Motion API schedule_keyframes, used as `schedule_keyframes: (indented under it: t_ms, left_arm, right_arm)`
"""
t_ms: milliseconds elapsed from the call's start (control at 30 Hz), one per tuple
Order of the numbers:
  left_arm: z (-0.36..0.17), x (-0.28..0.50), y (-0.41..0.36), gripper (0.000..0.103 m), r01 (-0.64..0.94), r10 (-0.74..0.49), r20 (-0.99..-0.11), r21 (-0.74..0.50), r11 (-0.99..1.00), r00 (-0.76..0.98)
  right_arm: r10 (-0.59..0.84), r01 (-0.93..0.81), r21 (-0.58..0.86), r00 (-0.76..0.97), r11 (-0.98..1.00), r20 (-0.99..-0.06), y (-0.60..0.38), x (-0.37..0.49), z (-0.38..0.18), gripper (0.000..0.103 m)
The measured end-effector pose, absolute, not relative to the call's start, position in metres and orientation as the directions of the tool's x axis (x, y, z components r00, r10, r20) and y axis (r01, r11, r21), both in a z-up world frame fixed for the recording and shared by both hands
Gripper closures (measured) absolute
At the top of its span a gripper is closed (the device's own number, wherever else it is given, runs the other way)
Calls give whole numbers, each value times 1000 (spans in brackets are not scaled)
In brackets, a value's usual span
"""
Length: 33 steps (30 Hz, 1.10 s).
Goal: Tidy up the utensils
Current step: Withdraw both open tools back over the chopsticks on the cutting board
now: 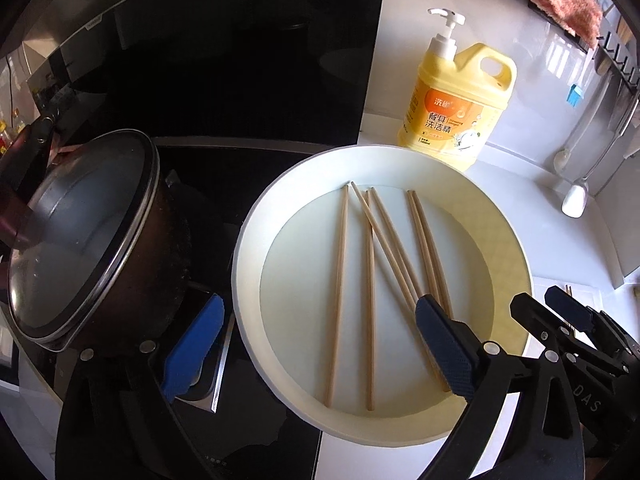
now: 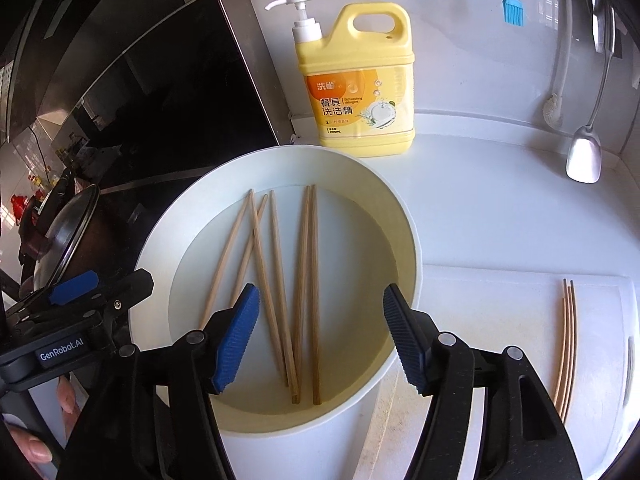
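Six chopsticks [image 2: 276,288] lie in one white basin [image 2: 404,216], both claws gaping empty above; four more chopsticks [image 2: 566,344] alongside.

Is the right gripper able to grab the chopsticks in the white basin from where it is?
Probably yes. The right gripper is open above the white basin, which has no lid, and the chopsticks lie loose on its bottom right below it. Nothing covers them, though the basin's wall could make a low reach awkward.

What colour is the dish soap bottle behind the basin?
Yellow with a white pump, clearest in the right wrist view: dish soap bottle.
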<state>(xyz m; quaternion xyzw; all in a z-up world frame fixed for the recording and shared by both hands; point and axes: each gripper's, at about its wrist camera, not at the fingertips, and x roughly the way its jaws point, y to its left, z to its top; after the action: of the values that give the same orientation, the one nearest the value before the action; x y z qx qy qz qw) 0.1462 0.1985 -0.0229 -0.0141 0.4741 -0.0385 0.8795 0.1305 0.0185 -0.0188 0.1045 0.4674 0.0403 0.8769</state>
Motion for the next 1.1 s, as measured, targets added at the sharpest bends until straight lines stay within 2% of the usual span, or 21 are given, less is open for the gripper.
schedule_keyframes:
  t_ms: [433, 800, 1100]
  left_arm:
    - [-5, 119, 160, 7, 163, -154, -814, -74, 984, 560]
    - [-6, 92, 65, 7, 294, -258, -805, -109, 949, 535]
    - [-17, 46, -8, 7, 248, -227, -825, -109, 963, 518]
  right_arm:
    - [85, 135, 206, 602, 969, -794, -15, 71, 5, 36]
    - [-24, 280, 166, 570, 946, -822, -98, 2, -6, 34]
    - [-13, 281, 174, 557, 944, -830, -181, -46, -22, 34]
